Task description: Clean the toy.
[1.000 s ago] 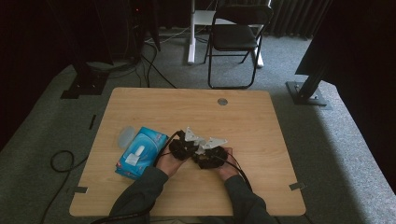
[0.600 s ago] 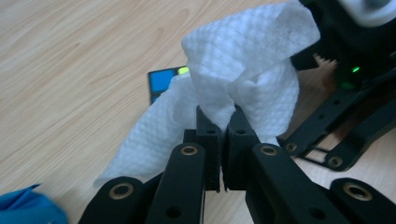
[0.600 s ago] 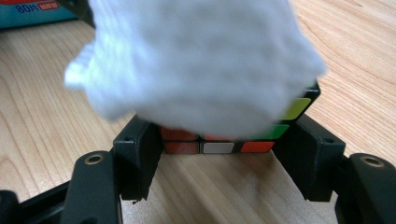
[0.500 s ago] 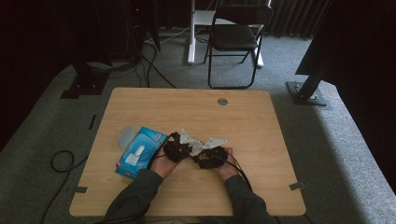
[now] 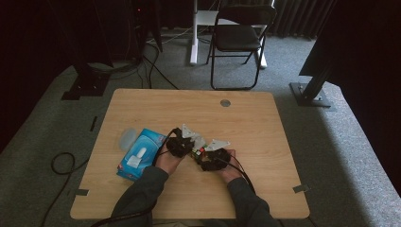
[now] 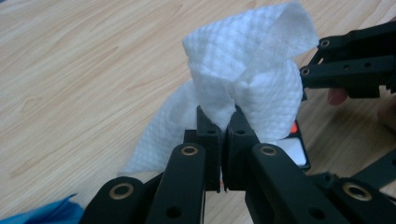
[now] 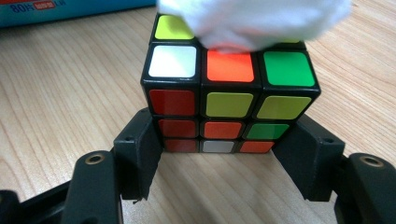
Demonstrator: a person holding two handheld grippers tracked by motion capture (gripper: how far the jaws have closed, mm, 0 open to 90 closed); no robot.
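A scrambled Rubik's cube [image 7: 229, 93] rests on the wooden table [image 5: 246, 123], and my right gripper [image 7: 222, 154] is shut on its lower sides. My left gripper [image 6: 223, 126] is shut on a crumpled white tissue [image 6: 247, 60]. That tissue [image 7: 252, 21] lies across the cube's top far edge. In the high view the left gripper [image 5: 182, 144] and right gripper [image 5: 210, 158] meet near the table's middle, with the cube [image 5: 198, 151] between them. The left gripper view shows the right gripper [image 6: 345, 65] close at the right and a corner of the cube [image 6: 295, 151] below the tissue.
A blue tissue box [image 5: 140, 153] lies just left of the left hand, with a clear round lid [image 5: 127, 138] beside it. A round grommet [image 5: 225, 102] sits near the table's far edge. A folding chair [image 5: 239, 38] stands beyond the table.
The left gripper with the tissue has shifted slightly over the cube. The right gripper and the cube have stayed put.
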